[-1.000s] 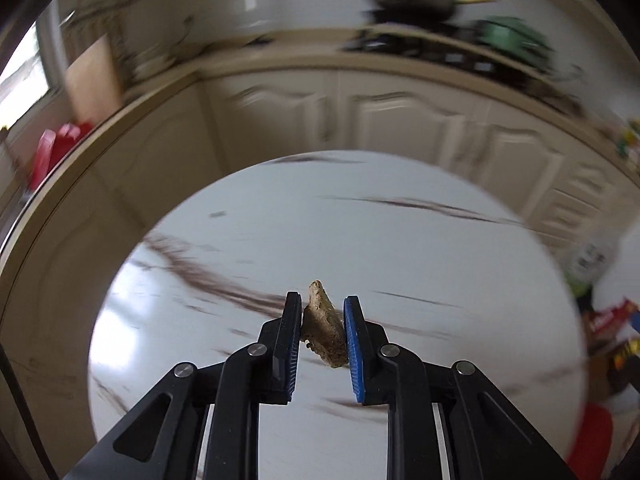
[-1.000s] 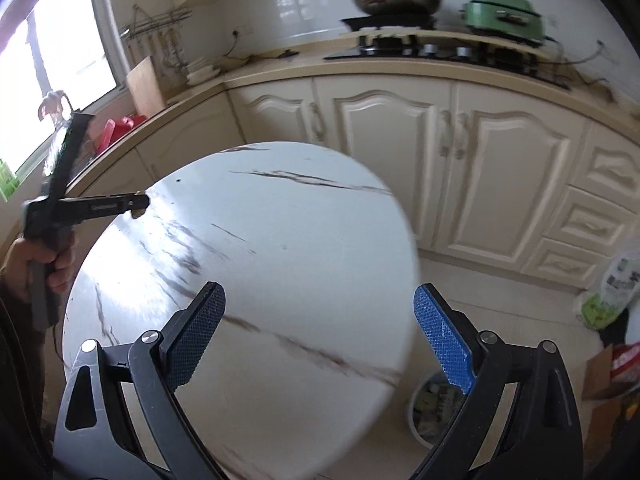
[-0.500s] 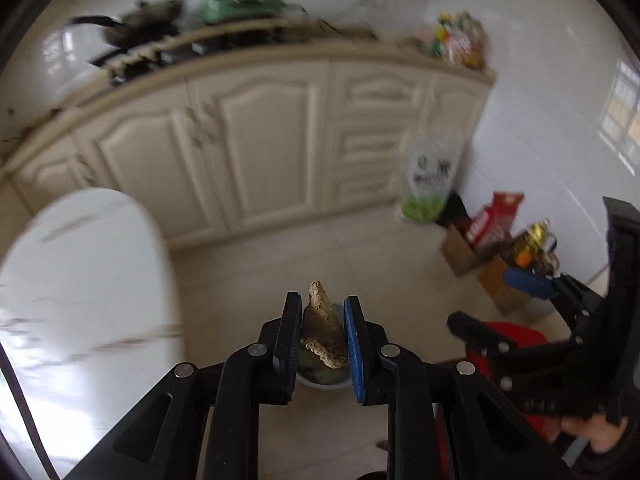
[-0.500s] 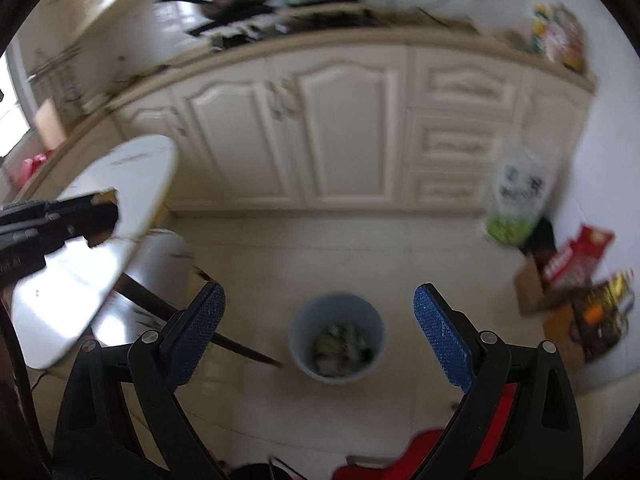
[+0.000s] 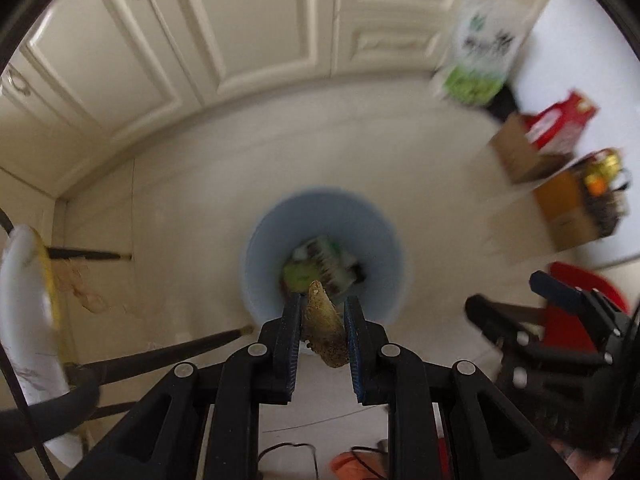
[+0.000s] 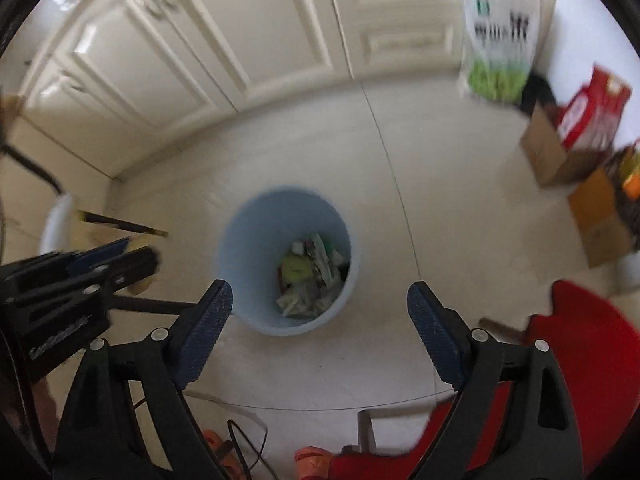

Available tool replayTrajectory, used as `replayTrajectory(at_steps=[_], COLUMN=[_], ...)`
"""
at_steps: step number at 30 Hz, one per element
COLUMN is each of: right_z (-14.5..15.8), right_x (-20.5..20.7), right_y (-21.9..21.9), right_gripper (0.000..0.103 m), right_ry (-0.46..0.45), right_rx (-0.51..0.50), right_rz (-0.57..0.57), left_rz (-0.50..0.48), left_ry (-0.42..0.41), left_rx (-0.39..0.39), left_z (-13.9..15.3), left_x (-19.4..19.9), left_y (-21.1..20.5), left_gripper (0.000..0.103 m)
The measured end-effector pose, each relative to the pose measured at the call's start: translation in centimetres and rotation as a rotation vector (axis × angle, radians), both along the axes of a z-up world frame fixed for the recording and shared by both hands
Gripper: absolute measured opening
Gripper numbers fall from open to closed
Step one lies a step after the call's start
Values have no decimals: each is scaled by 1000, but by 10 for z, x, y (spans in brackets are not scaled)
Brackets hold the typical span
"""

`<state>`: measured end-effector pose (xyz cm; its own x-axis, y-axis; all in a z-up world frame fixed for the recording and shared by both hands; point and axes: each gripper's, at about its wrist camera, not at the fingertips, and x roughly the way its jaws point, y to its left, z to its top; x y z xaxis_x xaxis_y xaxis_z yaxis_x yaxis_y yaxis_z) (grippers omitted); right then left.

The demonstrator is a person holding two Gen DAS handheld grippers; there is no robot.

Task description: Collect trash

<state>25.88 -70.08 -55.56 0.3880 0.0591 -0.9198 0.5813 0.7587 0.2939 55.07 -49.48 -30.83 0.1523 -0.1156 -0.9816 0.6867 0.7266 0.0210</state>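
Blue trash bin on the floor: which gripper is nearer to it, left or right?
Left. The left gripper, clamped on a brownish scrap, hangs over the blue bin's near rim. The right gripper is open, empty, and set back on the near side.

Both wrist cameras look steeply down along their own jaws at the kitchen floor. Each centres the pale blue bin (image 5: pixel 324 248) (image 6: pixel 286 258), with cabinet doors (image 5: pixel 192 28) (image 6: pixel 224 32) across the top and boxes (image 5: pixel 560 184) (image 6: pixel 576 136) at right; the left view sits closer.
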Motion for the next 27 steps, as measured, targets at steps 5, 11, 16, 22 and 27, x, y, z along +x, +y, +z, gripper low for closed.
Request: replayTrajectory(at_steps=[5, 11, 16, 22, 27], right_z=[-110, -180, -197, -197, -197], right_x=[22, 31, 32, 26, 25], right_y=[-6, 6, 9, 11, 11], right_gripper=[72, 58, 24, 24, 24], right_ry=[122, 183, 185, 179, 181], right_rx=[95, 191, 252, 237, 241], right_rz=[-23, -6, 8, 16, 4], left_rz=[29, 22, 20, 2, 5], left_ry=[62, 85, 105, 72, 9], left_rx=[92, 167, 179, 173, 146], left_z=[-100, -182, -217, -226, -220], left_x=[20, 36, 45, 42, 33], left_y=[-34, -33, -29, -33, -38], left_gripper=[18, 18, 18, 21, 71])
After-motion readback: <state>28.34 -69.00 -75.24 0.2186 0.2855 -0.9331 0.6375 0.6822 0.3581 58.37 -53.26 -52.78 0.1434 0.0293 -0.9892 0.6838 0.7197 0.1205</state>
